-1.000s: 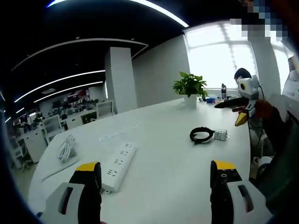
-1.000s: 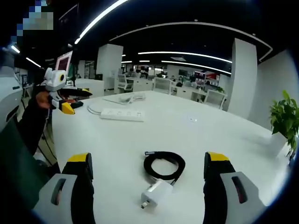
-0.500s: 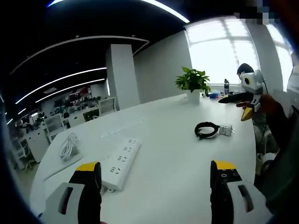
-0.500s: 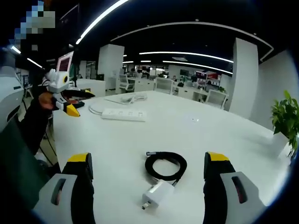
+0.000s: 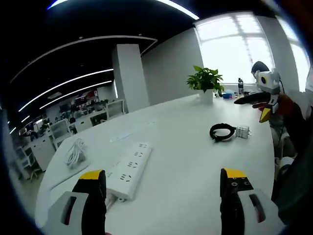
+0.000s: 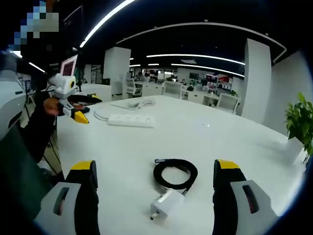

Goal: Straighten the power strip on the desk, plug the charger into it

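A: Left tool (image 5: 159, 183), jaws apart and empty, poised above the near counter edge, facing the white power strip (image 5: 128, 169), which lies askew by that edge.

B: Why there?

A: Likely lined up to square the strip first. Its white cord (image 5: 73, 152) lies coiled beyond.

B: And the right tool (image 6: 154, 183)?

A: Jaws likewise apart, framing the white charger (image 6: 166, 203) and its black coiled cable (image 6: 176, 172), mid-counter, well apart from the strip; probably readied for pickup.
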The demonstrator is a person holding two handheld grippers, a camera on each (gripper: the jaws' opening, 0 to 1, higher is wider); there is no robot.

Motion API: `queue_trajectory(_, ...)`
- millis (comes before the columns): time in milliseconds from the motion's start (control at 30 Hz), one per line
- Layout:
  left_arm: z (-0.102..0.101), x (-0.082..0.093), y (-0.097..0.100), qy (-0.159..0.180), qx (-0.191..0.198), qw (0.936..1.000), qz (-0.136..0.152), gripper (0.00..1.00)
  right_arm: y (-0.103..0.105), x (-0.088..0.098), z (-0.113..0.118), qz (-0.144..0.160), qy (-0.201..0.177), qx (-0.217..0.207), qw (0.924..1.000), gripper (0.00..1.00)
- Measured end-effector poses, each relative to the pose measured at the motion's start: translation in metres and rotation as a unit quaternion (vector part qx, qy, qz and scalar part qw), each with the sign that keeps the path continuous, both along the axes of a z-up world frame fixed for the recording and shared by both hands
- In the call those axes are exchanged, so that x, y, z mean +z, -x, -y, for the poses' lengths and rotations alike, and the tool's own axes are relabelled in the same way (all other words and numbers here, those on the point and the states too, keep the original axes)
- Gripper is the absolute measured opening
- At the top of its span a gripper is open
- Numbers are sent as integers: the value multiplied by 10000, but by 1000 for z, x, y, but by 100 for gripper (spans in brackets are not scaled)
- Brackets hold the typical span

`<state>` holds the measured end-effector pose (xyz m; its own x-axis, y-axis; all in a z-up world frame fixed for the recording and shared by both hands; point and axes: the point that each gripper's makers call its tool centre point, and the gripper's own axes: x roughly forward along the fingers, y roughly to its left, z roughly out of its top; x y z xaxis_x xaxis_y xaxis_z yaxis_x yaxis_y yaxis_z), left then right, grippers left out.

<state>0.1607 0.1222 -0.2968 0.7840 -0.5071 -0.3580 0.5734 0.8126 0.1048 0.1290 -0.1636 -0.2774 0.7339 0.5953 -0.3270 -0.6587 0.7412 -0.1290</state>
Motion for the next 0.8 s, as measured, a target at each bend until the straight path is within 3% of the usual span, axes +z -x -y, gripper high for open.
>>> queue_trajectory(800,-1,-4,-20,-95,-56,9999,-35,99,-1,-4,2,-51,-42,2,10000,99)
